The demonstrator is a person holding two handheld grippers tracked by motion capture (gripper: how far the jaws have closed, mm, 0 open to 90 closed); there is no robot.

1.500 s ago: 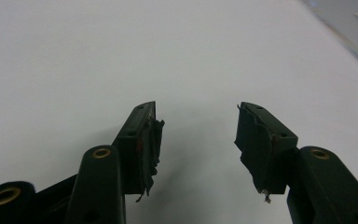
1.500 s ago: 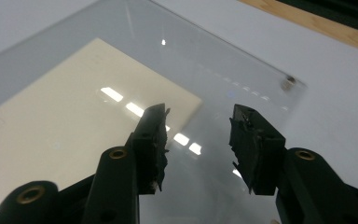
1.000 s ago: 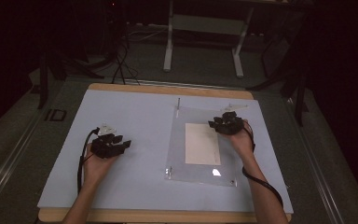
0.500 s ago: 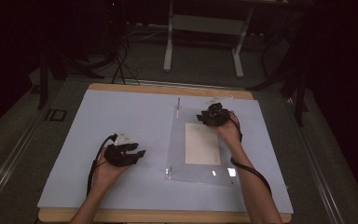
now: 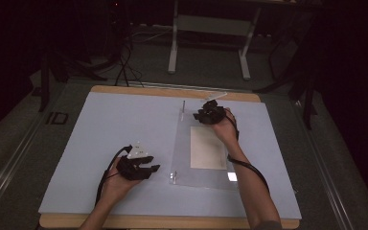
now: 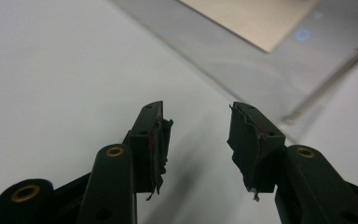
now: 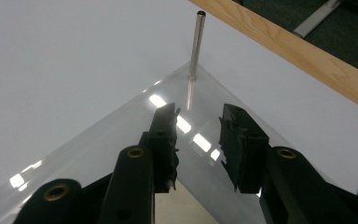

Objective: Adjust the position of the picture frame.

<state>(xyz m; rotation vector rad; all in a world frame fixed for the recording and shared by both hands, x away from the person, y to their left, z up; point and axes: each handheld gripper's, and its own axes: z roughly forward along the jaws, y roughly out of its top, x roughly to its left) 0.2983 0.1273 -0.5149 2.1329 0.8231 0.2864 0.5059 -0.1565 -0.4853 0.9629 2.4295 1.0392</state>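
Note:
A clear plastic plate lies on the pale blue mat, with a beige sheet in its middle. Thin metal posts stand at its corners. My left gripper is open and empty, low over the mat just left of the plate's near-left post. My right gripper hovers over the plate's far-left corner, open with nothing between its fingers. It points at the upright far-left post a short way ahead.
The wooden table edge runs just beyond the mat at the far side. A small bright light reflection sits on the plate's near right part. Dark floor and a metal stand's legs lie past the table.
My left hand has moved right and nearer, toward the plate's near-left corner. My right hand has moved left along the plate's far edge toward the far-left post.

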